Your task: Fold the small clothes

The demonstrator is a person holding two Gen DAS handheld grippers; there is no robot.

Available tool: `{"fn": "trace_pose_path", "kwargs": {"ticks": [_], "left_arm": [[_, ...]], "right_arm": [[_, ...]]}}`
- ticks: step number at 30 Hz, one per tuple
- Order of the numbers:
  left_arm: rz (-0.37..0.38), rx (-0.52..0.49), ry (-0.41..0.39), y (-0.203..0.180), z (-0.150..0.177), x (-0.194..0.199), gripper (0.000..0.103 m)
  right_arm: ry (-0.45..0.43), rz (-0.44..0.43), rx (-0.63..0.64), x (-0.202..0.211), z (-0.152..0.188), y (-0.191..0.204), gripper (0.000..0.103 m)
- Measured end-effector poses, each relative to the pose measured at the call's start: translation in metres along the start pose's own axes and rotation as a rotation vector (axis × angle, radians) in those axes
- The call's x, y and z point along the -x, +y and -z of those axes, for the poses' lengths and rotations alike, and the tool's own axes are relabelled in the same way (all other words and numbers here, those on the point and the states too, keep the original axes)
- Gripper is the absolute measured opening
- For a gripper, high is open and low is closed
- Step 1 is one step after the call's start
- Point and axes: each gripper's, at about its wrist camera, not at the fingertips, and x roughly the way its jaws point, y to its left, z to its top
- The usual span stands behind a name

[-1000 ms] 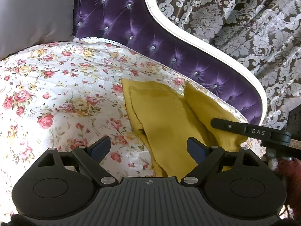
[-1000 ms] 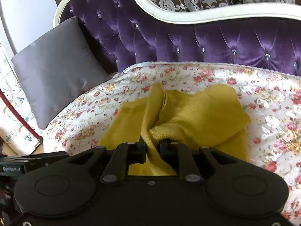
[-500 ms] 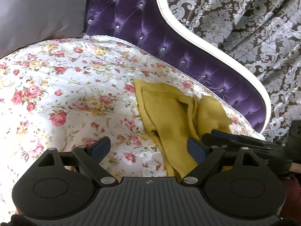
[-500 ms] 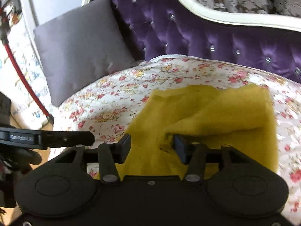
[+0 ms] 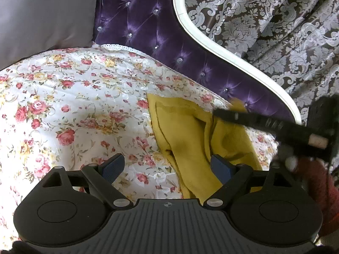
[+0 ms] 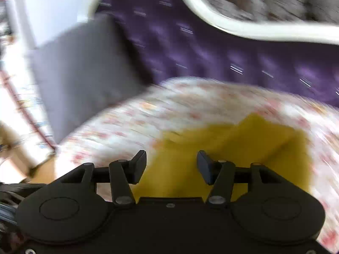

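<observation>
A mustard-yellow small garment [image 5: 186, 131] lies partly folded on the floral sofa cover [image 5: 74, 105], with a flap doubled over toward its right side. My left gripper [image 5: 167, 165] hovers open over the cover at the garment's near left edge, and its right pad sits above the cloth without touching it. A finger [image 5: 243, 119] of my right gripper reaches in from the right above the garment. In the blurred right wrist view, the right gripper [image 6: 171, 160] stands open just above the yellow garment [image 6: 243, 139], with no cloth pinched between its pads.
A grey cushion [image 5: 42, 17] leans at the sofa's left end against the purple tufted backrest [image 5: 148, 31] with a white frame. A patterned curtain [image 5: 275, 31] hangs behind. A red sleeve [image 5: 313, 180] shows at the right edge.
The right gripper has opened and let go of the yellow cloth, then swung sideways across it. The lifted flap now lies on the garment. The left gripper has hardly moved.
</observation>
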Motion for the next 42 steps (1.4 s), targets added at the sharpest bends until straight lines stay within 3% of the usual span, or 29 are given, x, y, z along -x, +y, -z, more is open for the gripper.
{"fn": "trace_pose_path", "kwargs": {"ticks": [2, 5, 11, 15, 19, 21, 27, 31, 35, 37, 38, 41, 42], "left_arm": [[-0.002, -0.006, 0.004, 0.0, 0.001, 0.0, 0.088], [0.01, -0.019, 0.016, 0.0, -0.002, -0.001, 0.088], [0.078, -0.049, 0.015, -0.015, -0.019, -0.011, 0.088], [0.137, -0.04, 0.036, -0.025, -0.028, -0.027, 0.088], [0.162, -0.042, 0.073, -0.031, -0.04, -0.046, 0.088], [0.187, -0.017, 0.109, -0.031, -0.046, -0.059, 0.088], [0.207, 0.006, 0.204, -0.037, -0.055, -0.096, 0.089], [0.219, -0.017, 0.245, -0.044, -0.057, -0.11, 0.089], [0.216, -0.054, 0.294, -0.052, -0.057, -0.125, 0.089], [0.227, -0.046, 0.311, -0.052, -0.056, -0.132, 0.089], [0.233, -0.043, 0.314, -0.053, -0.056, -0.134, 0.089], [0.248, -0.038, 0.316, -0.054, -0.053, -0.137, 0.089], [0.251, -0.039, 0.315, -0.054, -0.052, -0.137, 0.089]], "right_arm": [[-0.047, -0.04, 0.002, 0.009, -0.003, 0.006, 0.059], [-0.083, 0.014, 0.004, 0.033, 0.003, 0.0, 0.06], [-0.044, 0.103, -0.021, 0.068, 0.032, -0.044, 0.073], [0.029, 0.012, -0.063, 0.063, 0.047, -0.061, 0.075], [0.102, -0.072, 0.084, 0.061, 0.066, -0.031, 0.075], [0.107, -0.148, 0.142, 0.068, 0.074, -0.014, 0.069], [0.04, 0.03, 0.249, 0.07, 0.083, 0.014, 0.069], [0.031, 0.016, 0.271, 0.065, 0.089, 0.027, 0.069], [0.053, 0.025, 0.403, 0.065, 0.098, 0.043, 0.068], [0.061, 0.048, 0.449, 0.065, 0.103, 0.043, 0.065], [0.059, 0.065, 0.469, 0.064, 0.104, 0.042, 0.055], [0.056, 0.068, 0.448, 0.065, 0.099, 0.035, 0.011], [0.032, 0.075, 0.414, 0.068, 0.097, 0.031, 0.011]]}}
